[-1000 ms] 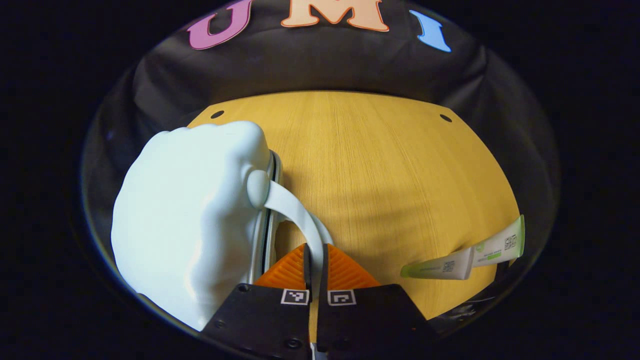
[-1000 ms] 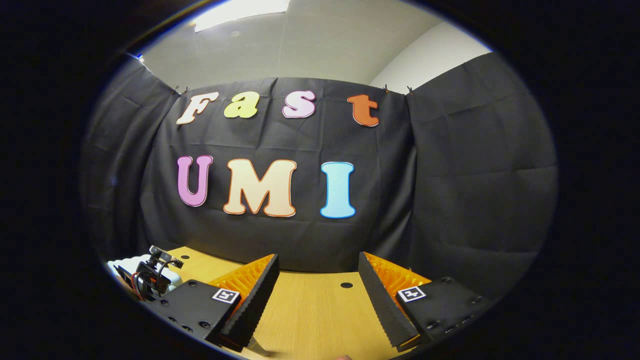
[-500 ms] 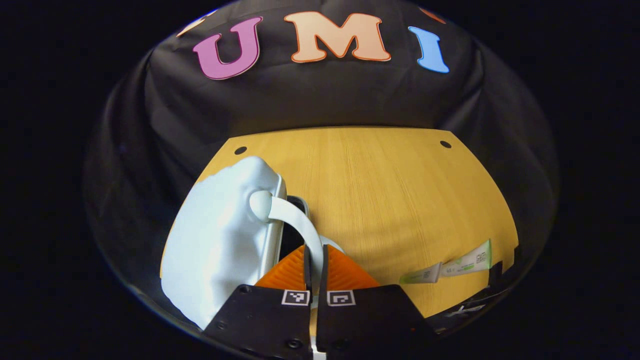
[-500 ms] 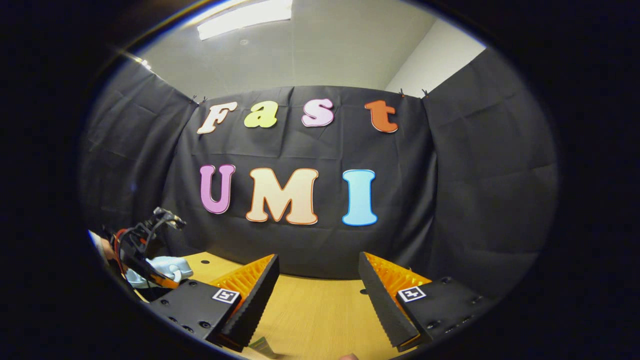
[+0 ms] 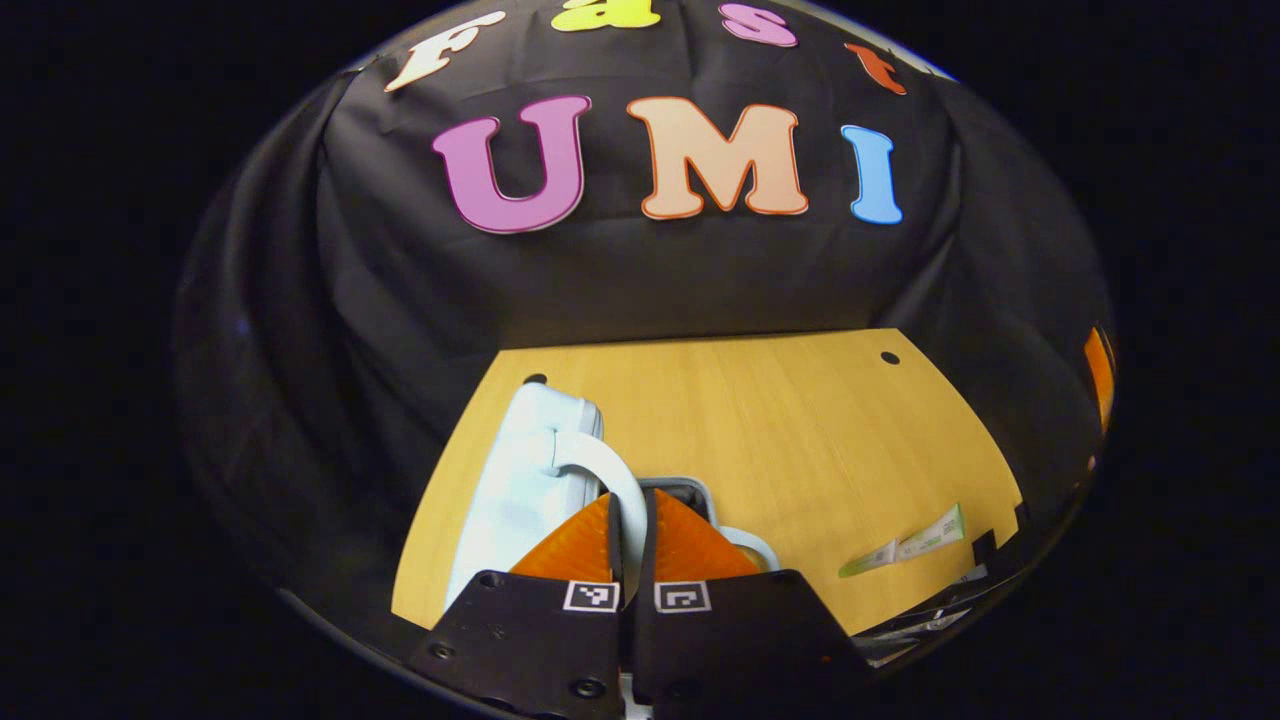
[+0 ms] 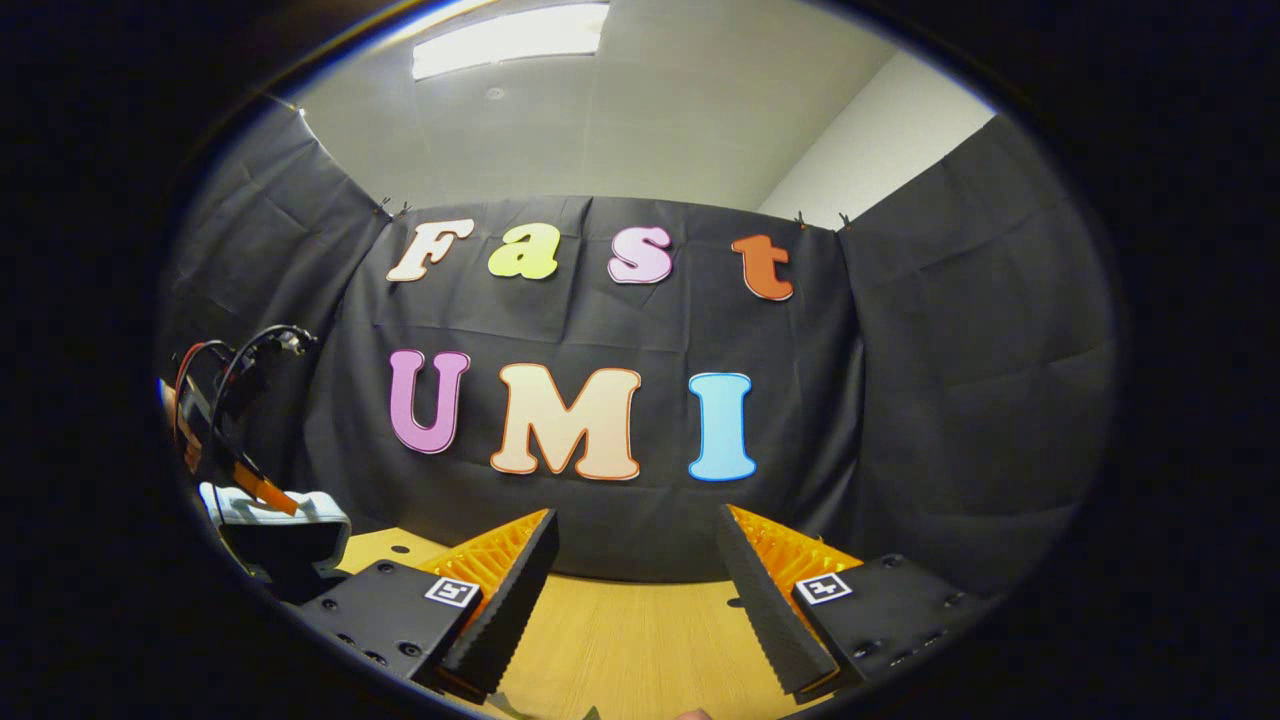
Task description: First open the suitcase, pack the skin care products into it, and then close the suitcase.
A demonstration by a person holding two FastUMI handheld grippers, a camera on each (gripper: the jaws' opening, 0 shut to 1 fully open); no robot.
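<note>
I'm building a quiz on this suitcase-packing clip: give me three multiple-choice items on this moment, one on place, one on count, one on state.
1. Where does the skin care tube lie?
A. in the suitcase
B. on the table, right of the suitcase
C. in the right gripper

2. How many tubes lie on the table?
A. one
B. three
C. five

3. How is the suitcase?
A. zipped flat
B. lid raised by its handle
C. upside down

Answers: B, the tube rests on bare wood; A, a single tube; B, the left gripper pinches the handle, the lid stands up.
</note>
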